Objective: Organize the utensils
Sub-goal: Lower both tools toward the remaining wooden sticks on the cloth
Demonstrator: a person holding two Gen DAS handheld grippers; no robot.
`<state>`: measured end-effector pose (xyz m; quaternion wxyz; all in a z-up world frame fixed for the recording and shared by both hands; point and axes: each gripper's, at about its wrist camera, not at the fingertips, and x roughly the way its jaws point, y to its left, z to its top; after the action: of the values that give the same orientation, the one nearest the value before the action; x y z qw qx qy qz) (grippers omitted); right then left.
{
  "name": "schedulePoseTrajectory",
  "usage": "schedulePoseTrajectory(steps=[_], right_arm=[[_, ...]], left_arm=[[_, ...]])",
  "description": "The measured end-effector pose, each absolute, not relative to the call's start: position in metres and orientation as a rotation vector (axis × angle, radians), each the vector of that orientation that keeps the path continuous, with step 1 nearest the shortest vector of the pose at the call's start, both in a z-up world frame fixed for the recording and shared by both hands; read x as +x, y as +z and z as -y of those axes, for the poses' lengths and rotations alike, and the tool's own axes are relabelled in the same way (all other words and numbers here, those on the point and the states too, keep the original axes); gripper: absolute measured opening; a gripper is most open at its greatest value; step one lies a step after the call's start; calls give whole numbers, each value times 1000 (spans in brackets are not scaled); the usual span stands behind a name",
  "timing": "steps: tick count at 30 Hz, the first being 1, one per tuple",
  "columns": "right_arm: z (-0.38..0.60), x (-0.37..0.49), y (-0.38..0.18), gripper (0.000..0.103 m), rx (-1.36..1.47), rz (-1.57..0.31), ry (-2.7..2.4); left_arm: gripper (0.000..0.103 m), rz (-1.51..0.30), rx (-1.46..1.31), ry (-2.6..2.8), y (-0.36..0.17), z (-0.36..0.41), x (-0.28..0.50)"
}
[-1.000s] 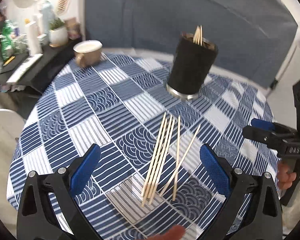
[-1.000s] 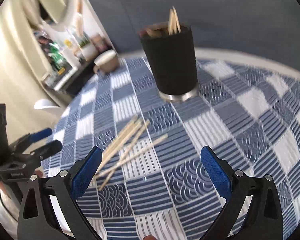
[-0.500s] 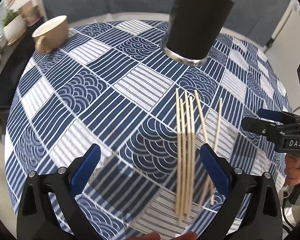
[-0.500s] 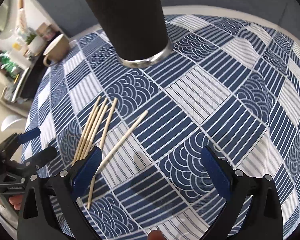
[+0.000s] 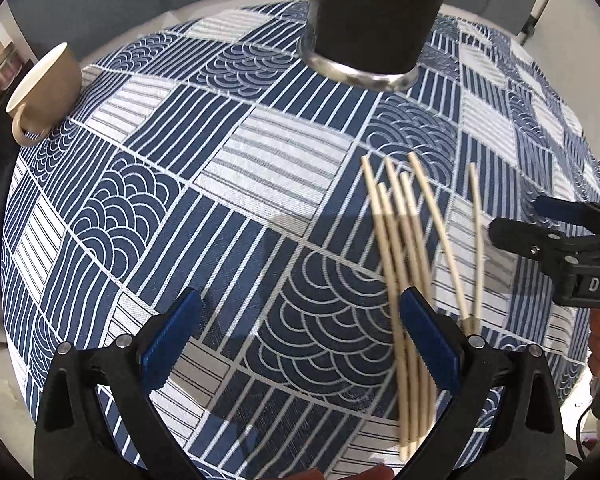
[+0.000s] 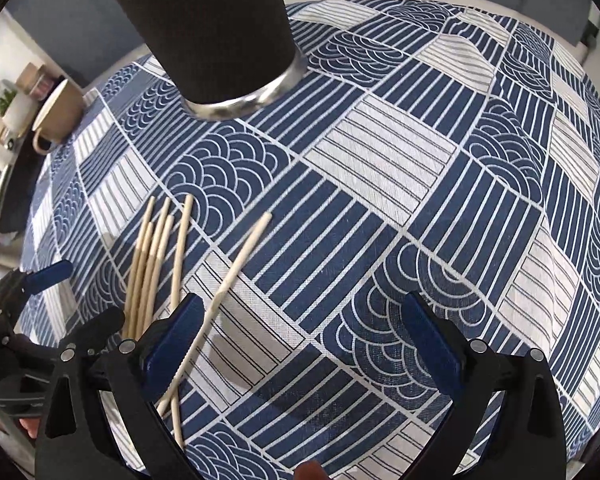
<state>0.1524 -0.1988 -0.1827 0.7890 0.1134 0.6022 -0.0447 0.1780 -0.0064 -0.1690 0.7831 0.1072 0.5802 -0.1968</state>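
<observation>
Chopsticks not yet gathered
Six chopsticks point(image 5: 404, 264) lie near the holder point(image 5: 374, 20); both grippers point(image 5: 300, 344) point(image 6: 300, 344) gape, empty.

Tabletop layout. A tablecloth point(image 5: 268, 168) covers the table. A holder point(image 5: 374, 20) stands on the cloth at the far side. A cup point(image 5: 44, 92) stands on the cloth at the far left edge. Wooden sticks point(image 5: 404, 264) lie flat on the cloth, nearer than the holder: four lie close together side by side, a fifth just to their right, and a sixth point(image 6: 236, 268) further right, apart from the rest. In the right wrist view, jars and bottles point(image 6: 16, 96) stand on a shelf beyond the cup, off the table to the left.
</observation>
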Motion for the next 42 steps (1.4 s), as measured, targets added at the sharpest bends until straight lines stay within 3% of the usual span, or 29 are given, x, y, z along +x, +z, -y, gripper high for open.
schedulePoseTrajectory(steps=[20, 24, 26, 28, 30, 31, 33, 42], right_arm=[[177, 168, -181, 96, 162, -1339, -218], [189, 166, -184, 91, 161, -1351, -220], [189, 166, -177, 69, 153, -1333, -210], [186, 164, -172, 27, 135, -1329, -187], [189, 166, -168, 9, 114, -1337, -163], [191, 165, -169, 5, 109, -1342, -162], [199, 164, -169, 4, 120, -1354, -156], [248, 155, -170, 4, 261, -1365, -88]], left_arm=[[99, -1269, 263, -368, -174, 16, 184], [98, -1255, 237, -342, -175, 15, 182], [93, -1243, 217, -318, -173, 10, 177], [74, -1225, 195, -295, -168, 5, 173], [52, -1215, 186, -293, -164, 1, 168], [34, -1217, 182, -289, -162, -1, 168], [8, -1248, 146, -281, -160, -7, 169], [5, -1333, -68, -206, -158, -44, 157]])
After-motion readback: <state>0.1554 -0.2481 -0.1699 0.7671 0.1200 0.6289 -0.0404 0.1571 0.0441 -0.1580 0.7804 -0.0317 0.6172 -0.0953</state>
